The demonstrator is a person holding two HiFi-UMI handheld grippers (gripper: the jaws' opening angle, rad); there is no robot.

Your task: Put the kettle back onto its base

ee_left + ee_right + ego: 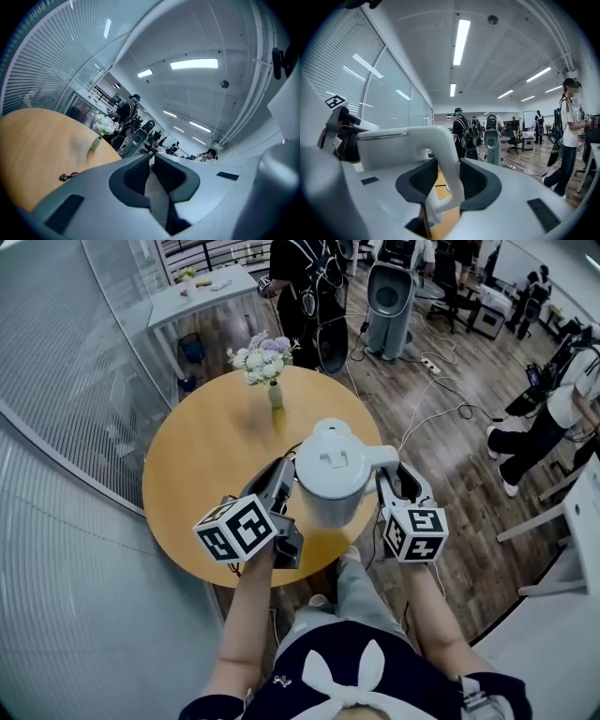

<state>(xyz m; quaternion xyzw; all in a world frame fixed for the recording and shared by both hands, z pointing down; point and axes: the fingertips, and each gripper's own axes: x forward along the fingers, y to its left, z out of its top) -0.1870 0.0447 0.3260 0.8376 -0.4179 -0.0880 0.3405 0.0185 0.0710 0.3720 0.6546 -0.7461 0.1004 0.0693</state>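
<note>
A pale grey-white kettle (333, 479) hangs over the near part of the round wooden table (202, 451), between my two grippers. My right gripper (390, 482) is shut on the kettle's curved white handle (449, 154), which runs down between its dark pads. My left gripper (284, 479) lies along the kettle's left side. In the left gripper view its jaws (151, 160) stand almost together, with a thin pale grey piece (157, 197) pinched between the pads; I cannot tell what part that is. No kettle base shows in any view, and the kettle hides the table under it.
A small vase of white and purple flowers (267, 367) stands at the table's far edge. A black cord end (65, 176) lies on the wood. Glass walls with blinds run along the left. People, a grey machine (389, 296) and floor cables are beyond the table.
</note>
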